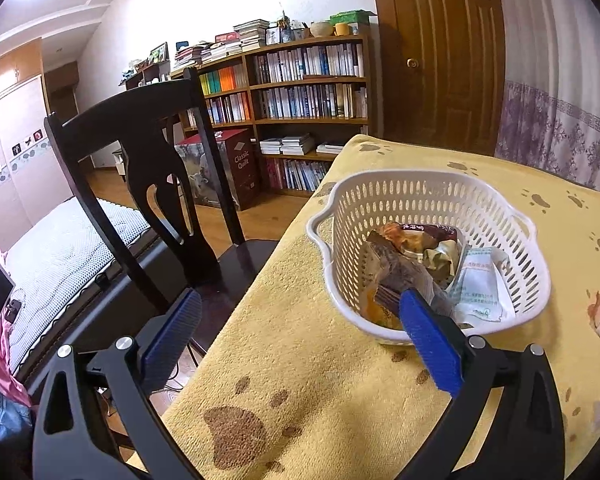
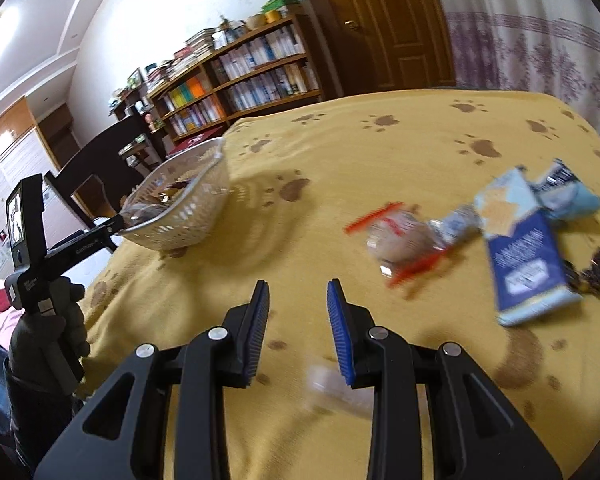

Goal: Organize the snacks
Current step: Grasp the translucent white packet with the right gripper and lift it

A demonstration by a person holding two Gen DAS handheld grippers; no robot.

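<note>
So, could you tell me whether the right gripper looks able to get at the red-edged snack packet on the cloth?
Probably yes: the right gripper is open and empty, and the red-edged packet lies on bare cloth ahead and to its right, with nothing between them.

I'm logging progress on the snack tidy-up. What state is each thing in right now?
Basket: upright on the cloth, partly filled with wrappers.
Left gripper: open, one finger over the basket rim.
Right gripper: open, empty, above the cloth.
Loose snacks: lying on the cloth, outside the basket.
Door: shut.
Chair: upright beside the table.
</note>
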